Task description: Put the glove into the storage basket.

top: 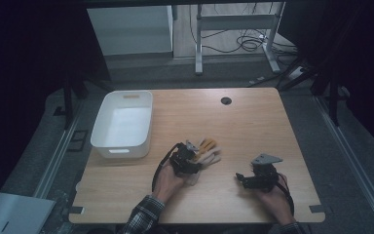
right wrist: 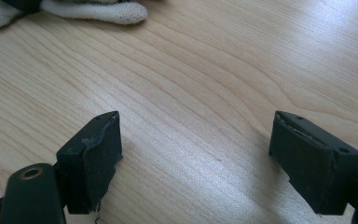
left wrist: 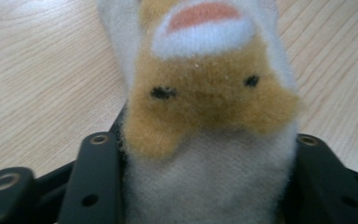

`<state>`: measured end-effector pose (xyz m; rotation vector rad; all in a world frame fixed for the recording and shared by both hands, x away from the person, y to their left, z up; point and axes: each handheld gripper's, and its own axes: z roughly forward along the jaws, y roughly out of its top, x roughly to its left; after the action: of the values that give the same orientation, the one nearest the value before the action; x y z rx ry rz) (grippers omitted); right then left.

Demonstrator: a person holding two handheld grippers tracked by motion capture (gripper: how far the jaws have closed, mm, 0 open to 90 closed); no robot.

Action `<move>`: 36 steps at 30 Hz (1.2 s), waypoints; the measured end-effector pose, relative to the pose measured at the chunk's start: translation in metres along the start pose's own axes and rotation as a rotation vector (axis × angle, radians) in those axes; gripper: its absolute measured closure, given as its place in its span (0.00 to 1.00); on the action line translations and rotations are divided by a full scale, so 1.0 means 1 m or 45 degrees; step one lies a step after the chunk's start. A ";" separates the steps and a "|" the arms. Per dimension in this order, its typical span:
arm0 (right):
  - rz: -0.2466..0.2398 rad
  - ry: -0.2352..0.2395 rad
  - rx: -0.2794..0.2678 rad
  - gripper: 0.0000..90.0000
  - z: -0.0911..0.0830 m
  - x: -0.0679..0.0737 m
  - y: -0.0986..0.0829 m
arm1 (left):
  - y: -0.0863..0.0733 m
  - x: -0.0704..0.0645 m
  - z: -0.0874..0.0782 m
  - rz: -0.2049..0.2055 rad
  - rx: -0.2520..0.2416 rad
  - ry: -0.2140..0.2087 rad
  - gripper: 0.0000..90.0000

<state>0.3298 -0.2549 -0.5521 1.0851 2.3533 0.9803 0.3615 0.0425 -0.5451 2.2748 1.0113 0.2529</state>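
Observation:
A fuzzy white and tan sock (left wrist: 205, 93) with two small black eyes and a pink and white patch lies near the middle of the wooden table (top: 253, 126). My left gripper (left wrist: 205, 186) is shut on its white part, with a black jaw pressed against each side. From above, the left gripper (top: 187, 160) sits at the near end of the sock (top: 208, 150). My right gripper (top: 243, 179) hovers low to the right and points left. Its jaws (right wrist: 196, 154) stand wide open over bare wood, and a white end of the sock (right wrist: 98, 11) lies farther off.
A white plastic bin (top: 122, 124) stands at the table's left side, close to the far left corner. A dark round cable hole (top: 226, 101) sits near the far edge. A desk frame and cables (top: 243, 39) are on the floor beyond.

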 end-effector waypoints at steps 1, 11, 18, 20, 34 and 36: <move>0.000 0.000 0.000 0.19 0.000 0.000 0.000 | 0.000 0.001 0.000 -0.011 -0.007 -0.012 0.58; 0.000 0.000 0.001 0.19 0.000 0.000 0.000 | 0.003 0.001 -0.012 -0.022 -0.045 -0.038 0.69; 0.000 0.000 0.001 0.19 0.000 0.000 0.000 | 0.003 0.004 -0.014 -0.029 -0.045 -0.047 0.71; 0.000 0.000 0.001 0.19 0.000 0.000 0.000 | 0.003 0.005 -0.016 -0.022 -0.042 -0.043 0.71; 0.001 0.000 0.001 0.19 0.000 0.000 0.000 | 0.007 0.015 -0.030 -0.033 -0.053 -0.009 0.72; 0.000 0.000 0.001 0.19 0.000 0.000 0.000 | 0.007 0.018 -0.034 -0.036 -0.055 -0.007 0.72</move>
<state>0.3298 -0.2549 -0.5520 1.0850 2.3538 0.9790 0.3647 0.0679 -0.5152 2.2199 1.0248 0.2538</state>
